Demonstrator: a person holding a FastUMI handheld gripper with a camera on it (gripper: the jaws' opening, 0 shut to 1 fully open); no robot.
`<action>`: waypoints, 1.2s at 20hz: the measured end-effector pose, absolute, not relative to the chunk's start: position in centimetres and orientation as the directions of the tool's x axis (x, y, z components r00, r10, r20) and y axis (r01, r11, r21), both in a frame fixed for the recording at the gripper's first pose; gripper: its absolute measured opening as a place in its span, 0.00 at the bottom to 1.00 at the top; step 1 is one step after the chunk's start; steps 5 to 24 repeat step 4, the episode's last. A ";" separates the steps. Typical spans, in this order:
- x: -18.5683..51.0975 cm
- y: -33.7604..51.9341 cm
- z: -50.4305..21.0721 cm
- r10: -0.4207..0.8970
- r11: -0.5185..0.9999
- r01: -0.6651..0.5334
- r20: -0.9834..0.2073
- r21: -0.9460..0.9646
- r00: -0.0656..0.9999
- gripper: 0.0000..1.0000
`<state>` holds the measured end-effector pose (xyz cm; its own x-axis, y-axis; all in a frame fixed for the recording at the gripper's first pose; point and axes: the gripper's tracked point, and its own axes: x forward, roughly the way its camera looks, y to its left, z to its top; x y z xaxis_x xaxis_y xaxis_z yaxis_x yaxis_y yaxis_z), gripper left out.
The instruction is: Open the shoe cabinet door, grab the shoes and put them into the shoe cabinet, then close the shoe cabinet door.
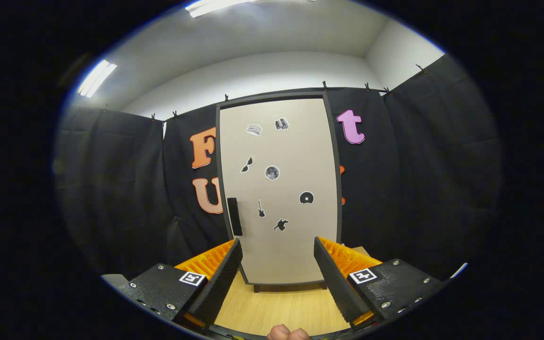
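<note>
The hand-held two-finger gripper (277, 257), with black ribbed pads backed by orange plastic, is spread wide and holds nothing; bare light wooden floor (276, 307) shows in the gap between its fingers. The left finger (217, 278) and the right finger (335, 278) touch no object. Each finger's black mount carries a small square black-and-white marker.

Dead ahead at twelve o'clock, just beyond the fingertips, stands the tall beige shoe cabinet with a dark frame (279, 189). Its door is shut and sits flush in the frame. A black vertical bar handle (234, 216) is fixed on the door's left edge, at about eleven o'clock from the left fingertip. Several small black-and-white stickers (272, 173) are scattered over the door face. The cabinet rests on short dark feet on the wooden floor.

At six o'clock, behind the fingers, a bit of a person's hand (287, 333) peeks in.
</note>
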<state>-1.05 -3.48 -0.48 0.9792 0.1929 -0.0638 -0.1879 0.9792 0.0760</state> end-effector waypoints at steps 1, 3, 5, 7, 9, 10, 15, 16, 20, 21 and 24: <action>-1.2 -3.1 -0.4 0.188 0.981 -0.183 -0.061 0.070 0.980 0.95; -1.4 -2.5 -0.2 0.173 0.984 -0.169 -0.065 0.055 0.983 0.95; -1.4 -2.3 -0.2 0.163 0.986 -0.160 -0.068 0.052 0.984 0.95; -1.4 -2.3 -0.2 0.163 0.986 -0.160 -0.068 0.052 0.984 0.95; -1.4 -2.3 -0.2 0.163 0.986 -0.160 -0.068 0.052 0.984 0.95; -1.4 -2.3 -0.2 0.163 0.986 -0.160 -0.068 0.052 0.984 0.95; -1.4 -2.3 -0.2 0.163 0.986 -0.160 -0.068 0.052 0.984 0.95; -1.4 -2.3 -0.2 0.163 0.986 -0.160 -0.068 0.052 0.984 0.95; -1.4 -2.3 -0.2 0.163 0.986 -0.160 -0.068 0.052 0.984 0.95; -1.4 -2.3 -0.2 0.163 0.986 -0.160 -0.068 0.052 0.984 0.95; -1.4 -2.3 -0.2 0.163 0.986 -0.160 -0.068 0.052 0.984 0.95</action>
